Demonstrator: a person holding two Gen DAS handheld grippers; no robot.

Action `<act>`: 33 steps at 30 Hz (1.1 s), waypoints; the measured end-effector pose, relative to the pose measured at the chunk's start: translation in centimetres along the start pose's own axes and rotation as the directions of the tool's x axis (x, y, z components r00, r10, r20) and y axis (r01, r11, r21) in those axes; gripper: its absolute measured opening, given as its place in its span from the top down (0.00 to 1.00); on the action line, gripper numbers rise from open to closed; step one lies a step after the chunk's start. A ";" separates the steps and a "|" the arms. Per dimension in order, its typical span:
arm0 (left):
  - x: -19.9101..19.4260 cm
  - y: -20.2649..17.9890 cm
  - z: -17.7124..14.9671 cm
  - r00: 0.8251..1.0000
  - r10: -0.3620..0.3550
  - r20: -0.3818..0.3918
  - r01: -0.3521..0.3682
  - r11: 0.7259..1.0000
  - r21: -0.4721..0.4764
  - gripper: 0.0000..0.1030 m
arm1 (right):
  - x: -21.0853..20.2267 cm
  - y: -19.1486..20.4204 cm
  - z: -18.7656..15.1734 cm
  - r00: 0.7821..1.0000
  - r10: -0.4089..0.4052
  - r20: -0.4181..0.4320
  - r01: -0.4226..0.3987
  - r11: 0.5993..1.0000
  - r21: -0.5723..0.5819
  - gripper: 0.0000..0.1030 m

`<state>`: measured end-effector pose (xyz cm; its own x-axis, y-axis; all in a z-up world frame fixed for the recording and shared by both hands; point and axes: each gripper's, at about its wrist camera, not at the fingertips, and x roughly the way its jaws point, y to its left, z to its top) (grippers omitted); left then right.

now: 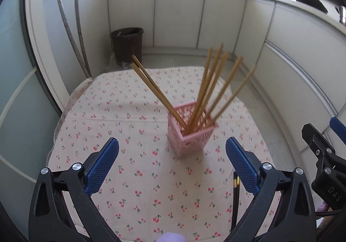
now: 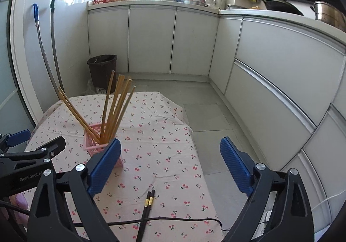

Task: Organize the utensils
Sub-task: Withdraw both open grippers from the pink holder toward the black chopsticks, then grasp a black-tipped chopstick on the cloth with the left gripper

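Here, left wrist view: left gripper [image 1: 172, 158] fingers [image 1: 101, 168] spread wide, nothing between them, touching nothing. Pink basket [image 1: 190, 131] stands on the cherry-print worktop [image 1: 108, 116] just ahead, holding wooden chopsticks [image 1: 207, 90] fanned upright. Black chopsticks [image 1: 236, 194] lie by the right finger.
Right wrist view: right gripper [image 2: 170, 165] fingers [image 2: 236, 168] also wide apart, empty. Black chopsticks [image 2: 147, 209] lie on the worktop [image 2: 162, 133] between and below them; basket [image 2: 95, 142] at left, partly behind the left finger
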<state>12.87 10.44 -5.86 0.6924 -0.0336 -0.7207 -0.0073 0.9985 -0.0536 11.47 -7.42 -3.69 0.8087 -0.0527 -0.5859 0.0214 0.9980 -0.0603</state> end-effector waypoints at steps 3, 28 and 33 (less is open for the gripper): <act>0.9 -1.0 -1.2 0.999 0.000 -0.043 0.001 0.999 0.032 0.07 | 0.9 -0.9 -1.5 0.998 -0.001 -0.062 0.001 1.000 0.013 0.07; 15.2 -8.0 -6.7 0.835 -0.067 -0.546 0.021 0.996 -0.090 0.07 | 6.6 -14.1 -13.5 0.938 0.116 -0.327 0.025 0.917 0.398 0.07; 16.2 -8.9 -6.7 0.841 -0.006 -0.540 -0.031 0.998 -0.058 0.07 | 6.2 -15.6 -13.5 0.951 0.081 -0.300 0.056 0.904 0.423 0.07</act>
<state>19.32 0.71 -21.65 0.1927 -0.0568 -0.9796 -0.0704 0.9950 -0.0715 8.23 -23.77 -17.27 0.5942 0.0199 -0.8040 0.3138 0.9147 0.2545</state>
